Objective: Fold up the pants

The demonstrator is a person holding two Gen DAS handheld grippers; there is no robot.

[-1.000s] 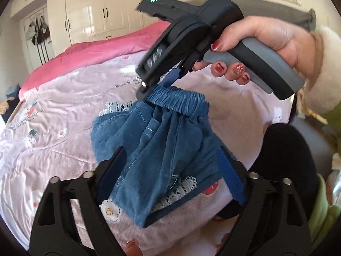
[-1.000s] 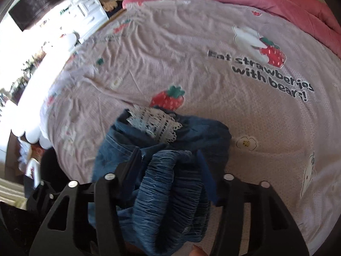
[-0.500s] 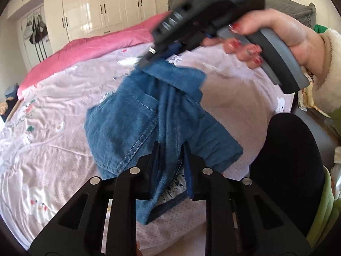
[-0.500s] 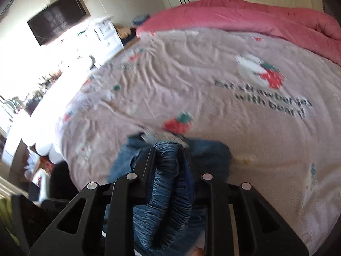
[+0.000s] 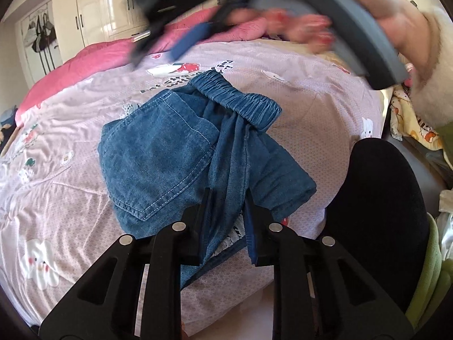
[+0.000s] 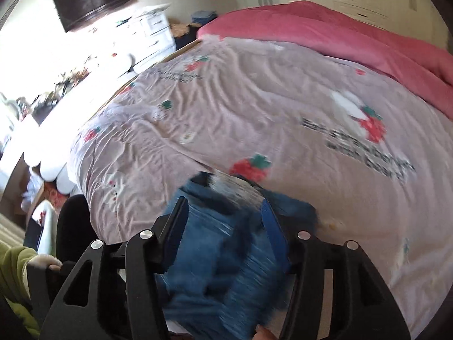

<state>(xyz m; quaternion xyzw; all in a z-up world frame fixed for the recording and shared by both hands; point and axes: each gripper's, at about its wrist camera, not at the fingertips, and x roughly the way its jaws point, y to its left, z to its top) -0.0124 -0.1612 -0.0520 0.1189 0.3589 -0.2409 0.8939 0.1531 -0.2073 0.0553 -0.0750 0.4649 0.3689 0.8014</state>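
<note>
Two grippers work over one pair of blue denim pants (image 5: 158,158) lying crumpled on the pink bedspread (image 5: 56,204). Our left gripper (image 5: 226,206), at six o'clock in its view, is pinched nearly closed on a bunched fold of the denim. At twelve o'clock, the blurred right gripper (image 5: 181,39) is off the cloth, above the elastic waistband (image 5: 237,99). Its jaws have just been opening and stand clearly apart; in its own view the pants (image 6: 215,257) lie beneath, unpinched.
</note>
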